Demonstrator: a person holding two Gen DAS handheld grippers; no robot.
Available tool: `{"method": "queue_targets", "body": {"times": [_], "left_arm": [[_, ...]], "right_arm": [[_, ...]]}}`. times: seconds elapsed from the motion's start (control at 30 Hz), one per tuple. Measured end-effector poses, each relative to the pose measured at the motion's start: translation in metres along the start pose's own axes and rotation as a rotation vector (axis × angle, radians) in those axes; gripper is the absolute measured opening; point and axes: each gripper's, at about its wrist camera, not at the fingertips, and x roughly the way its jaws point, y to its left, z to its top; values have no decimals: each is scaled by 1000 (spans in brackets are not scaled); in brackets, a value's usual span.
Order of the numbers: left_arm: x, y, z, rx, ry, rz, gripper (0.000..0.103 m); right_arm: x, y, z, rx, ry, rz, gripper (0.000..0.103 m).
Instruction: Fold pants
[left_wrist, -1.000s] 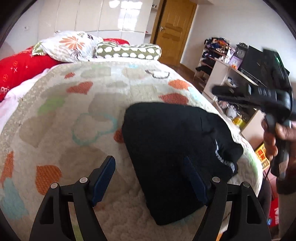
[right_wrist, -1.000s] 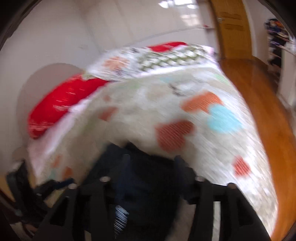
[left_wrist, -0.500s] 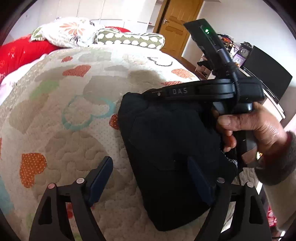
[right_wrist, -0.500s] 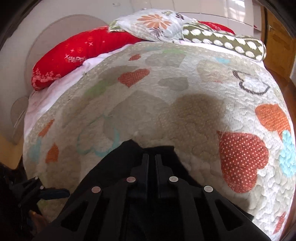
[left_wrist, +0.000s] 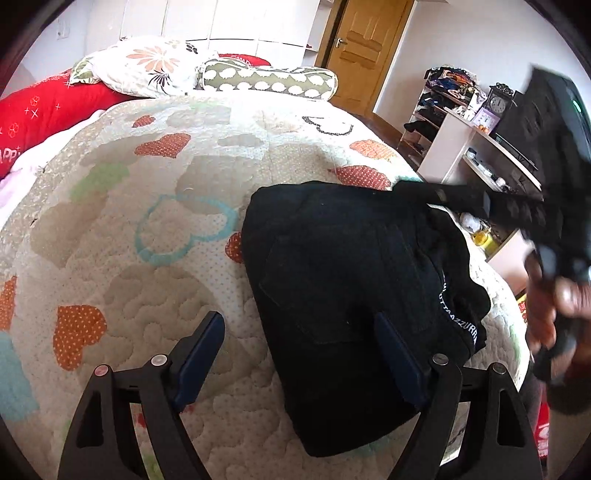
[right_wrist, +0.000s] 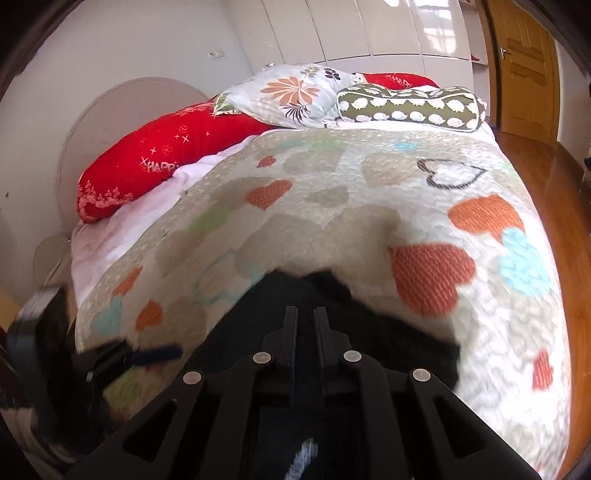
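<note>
The black pants (left_wrist: 347, 288) lie folded into a compact bundle on the heart-patterned quilt (left_wrist: 155, 206), near the bed's front right edge. Their waistband with white lettering (left_wrist: 458, 317) faces right. My left gripper (left_wrist: 299, 347) is open and empty, hovering over the bundle's near left edge. My right gripper (right_wrist: 304, 325) is shut with nothing visible between its fingers, just above the pants (right_wrist: 388, 332). It also shows blurred in the left wrist view (left_wrist: 461, 199), at the bundle's far right corner.
Pillows (left_wrist: 147, 66) and a red cushion (left_wrist: 44, 107) sit at the bed's head. A shelf unit with clutter (left_wrist: 476, 140) stands right of the bed. A wooden door (left_wrist: 365, 48) and wooden floor (right_wrist: 554, 177) lie beyond.
The right gripper closed over the pants, then pulled back to the right off the bundle. The left gripper stayed open in nearly the same place.
</note>
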Motion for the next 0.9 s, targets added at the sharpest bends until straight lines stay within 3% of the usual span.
{"method": "queue_targets", "body": {"times": [0.13,0.3,0.33,0.4,0.53,0.77,0.9], "left_arm": [[-1,-3,0,7,-5,13,83],[-3,-6,3,26,-4,36,83],[-5,-6,4,30,-5,38,83],[-10,-6,6,36,-19,39,83],[-18,-4,7,31,-42,33,83],[-1,-1,-7,27,5,24,84],[-6,-4,-2,26,-4,37,84]], "right_arm": [[18,-16,-21,56,46,-33,6],[19,-28,-20,135,7,-8,4],[13,-25,-21,127,-1,-9,9],[-4,-15,-23,88,-18,-26,10],[-33,-4,-38,43,-24,-48,26],[-34,-9,-95,49,45,-92,27],[-44,-8,-97,43,26,-96,26]]}}
